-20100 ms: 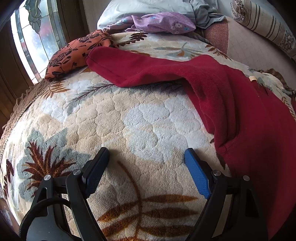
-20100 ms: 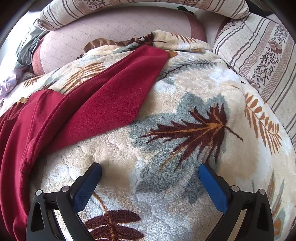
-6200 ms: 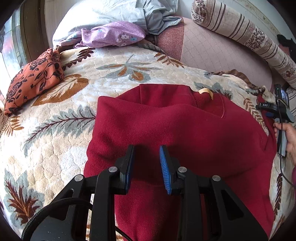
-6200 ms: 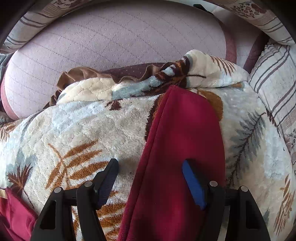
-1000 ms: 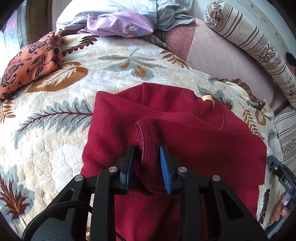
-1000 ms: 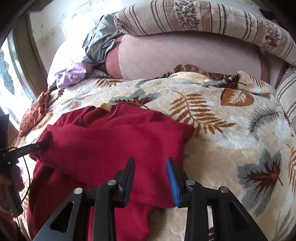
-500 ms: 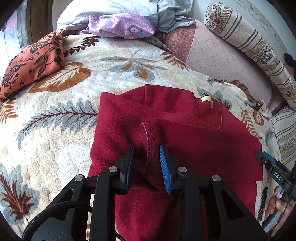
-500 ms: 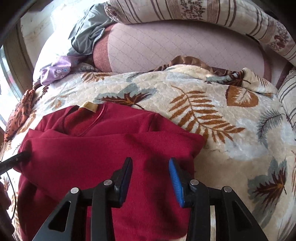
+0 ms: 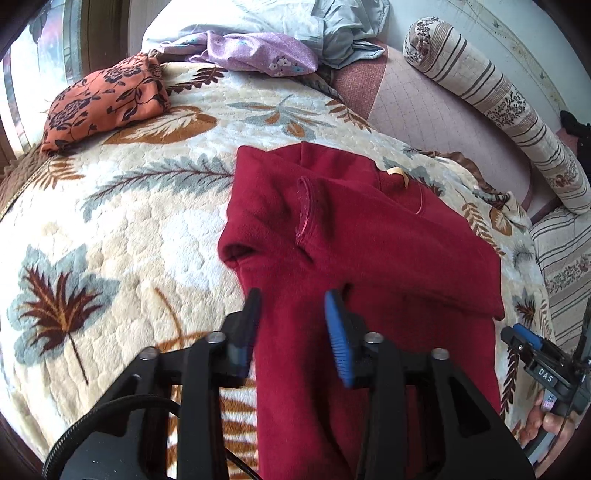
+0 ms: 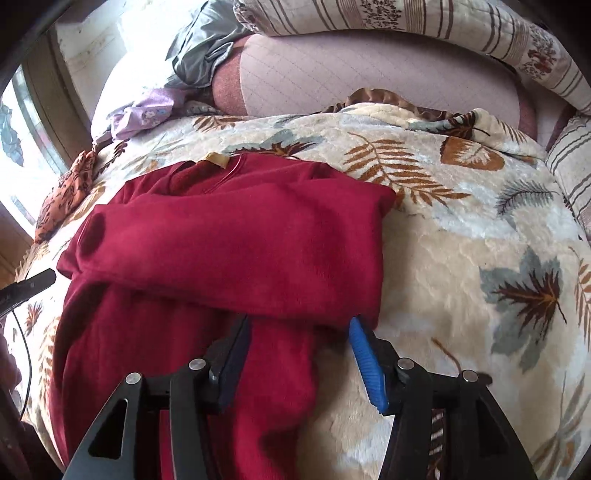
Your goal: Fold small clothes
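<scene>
A dark red sweater [image 9: 369,251] lies on the leaf-patterned blanket [image 9: 129,221], both sleeves folded across its chest. In the left wrist view the left sleeve cuff [image 9: 306,206] lies loose on top. My left gripper [image 9: 293,317] hovers over the sweater's left side below that fold, its jaws opening and its pads clear of the cloth. In the right wrist view the sweater [image 10: 236,243] fills the left half. My right gripper [image 10: 299,332] is at the lower edge of the folded right sleeve, jaws opening, with nothing pinched.
An orange floral cloth [image 9: 99,99] lies at the far left by the window. A purple garment [image 9: 258,51] and grey clothes [image 9: 343,33] are piled at the head. A striped bolster [image 9: 498,107] and pink cushion [image 10: 369,74] border the far side. A hand holds the right gripper [image 9: 539,365].
Both grippers have let go of the folded sleeves and opened. The left one has pulled back toward the sweater's lower left; the right one has drawn back to the sleeve's lower edge.
</scene>
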